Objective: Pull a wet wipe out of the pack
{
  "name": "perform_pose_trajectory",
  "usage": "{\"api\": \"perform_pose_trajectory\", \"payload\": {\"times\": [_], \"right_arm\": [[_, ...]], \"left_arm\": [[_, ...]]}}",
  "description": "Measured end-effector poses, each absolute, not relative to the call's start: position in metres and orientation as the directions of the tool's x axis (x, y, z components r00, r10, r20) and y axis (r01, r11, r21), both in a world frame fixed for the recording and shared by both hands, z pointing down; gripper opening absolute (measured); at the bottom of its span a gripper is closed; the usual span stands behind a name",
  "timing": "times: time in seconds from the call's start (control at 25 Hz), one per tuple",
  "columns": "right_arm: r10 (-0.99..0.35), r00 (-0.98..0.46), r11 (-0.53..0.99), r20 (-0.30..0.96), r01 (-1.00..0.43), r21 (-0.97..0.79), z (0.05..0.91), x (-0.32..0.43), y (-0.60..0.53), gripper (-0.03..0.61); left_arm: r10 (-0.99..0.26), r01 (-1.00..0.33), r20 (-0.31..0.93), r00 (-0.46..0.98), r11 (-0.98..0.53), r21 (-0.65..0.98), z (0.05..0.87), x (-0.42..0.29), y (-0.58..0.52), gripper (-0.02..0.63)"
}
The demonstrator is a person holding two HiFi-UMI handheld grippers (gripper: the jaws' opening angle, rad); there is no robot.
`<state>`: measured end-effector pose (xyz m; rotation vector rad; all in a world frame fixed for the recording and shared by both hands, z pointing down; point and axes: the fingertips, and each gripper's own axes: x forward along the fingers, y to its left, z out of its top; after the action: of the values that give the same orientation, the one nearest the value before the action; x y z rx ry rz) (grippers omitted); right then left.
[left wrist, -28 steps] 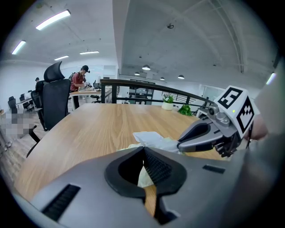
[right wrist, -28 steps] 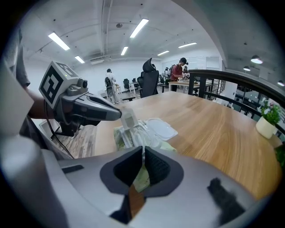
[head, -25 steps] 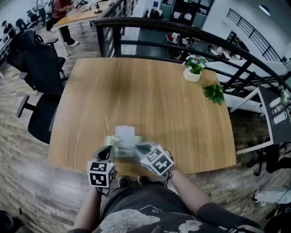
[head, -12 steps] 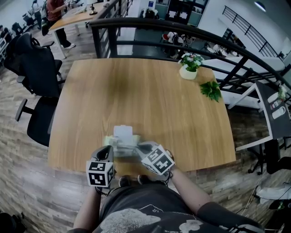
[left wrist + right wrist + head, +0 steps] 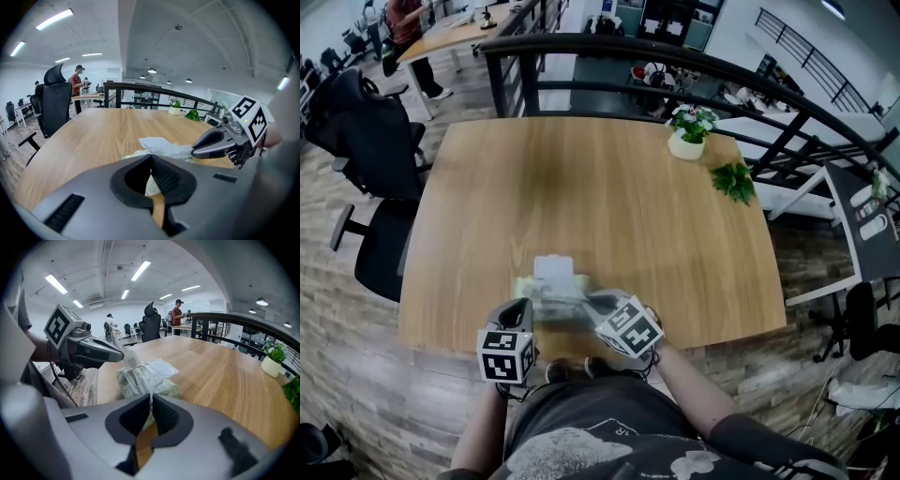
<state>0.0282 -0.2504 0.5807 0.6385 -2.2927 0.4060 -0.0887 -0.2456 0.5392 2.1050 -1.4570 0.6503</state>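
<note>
Pack (image 5: 166, 387) sits at the desk's (image 5: 600, 187) 6 o'clock edge, right in front of the person. Its white lid (image 5: 161, 367) is flipped open and lies flat at the pack's 12 o'clock.

Left tool (image 5: 151, 159) comes in from 7 o'clock. Jaws fully together, seemingly pinched on a translucent flap (image 5: 131, 360) at the pack's end. Reads as the anchoring hold.

Right tool (image 5: 151, 401) comes in from 5 o'clock. Jaws all but closed on a thin twisted strand of wet wipe (image 5: 143, 378), which runs from the pack's opening up to the tips.

Change over the last second: almost none. Both tools stay at the pack, the jaws are no wider or narrower, and the marker cube on the right tool has only nudged slightly. The wipe looks no longer than it did, and the pack has not slid.

Meaning for the task: the grip is made, the pull is not. The wipe is still rooted in the opening. Next, probably, the right tool draws up and away toward 5 o'clock while the left pins the pack. Risks: the strand slips out of the right tool's jaws, or the pack lifts along with it.
</note>
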Motion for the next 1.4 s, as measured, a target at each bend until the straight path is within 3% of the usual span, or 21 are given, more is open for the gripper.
{"api": "perform_pose_trajectory", "payload": {"times": [0.84,1.4], "right_arm": [[-0.383,-0.578,0.793,0.72,-0.606,-0.064,0.579,0.062,-0.251,0.034],[-0.445,-0.601,0.764,0.663,-0.642,-0.069,0.559,0.063,-0.251,0.034]], "left_arm": [[-0.709,-0.941,0.626,0.324,-0.308,0.139,0.541,-0.083,-0.243,0.015],[-0.7,-0.925,0.614,0.365,-0.345,0.156,0.538,-0.086,-0.241,0.015]]}}
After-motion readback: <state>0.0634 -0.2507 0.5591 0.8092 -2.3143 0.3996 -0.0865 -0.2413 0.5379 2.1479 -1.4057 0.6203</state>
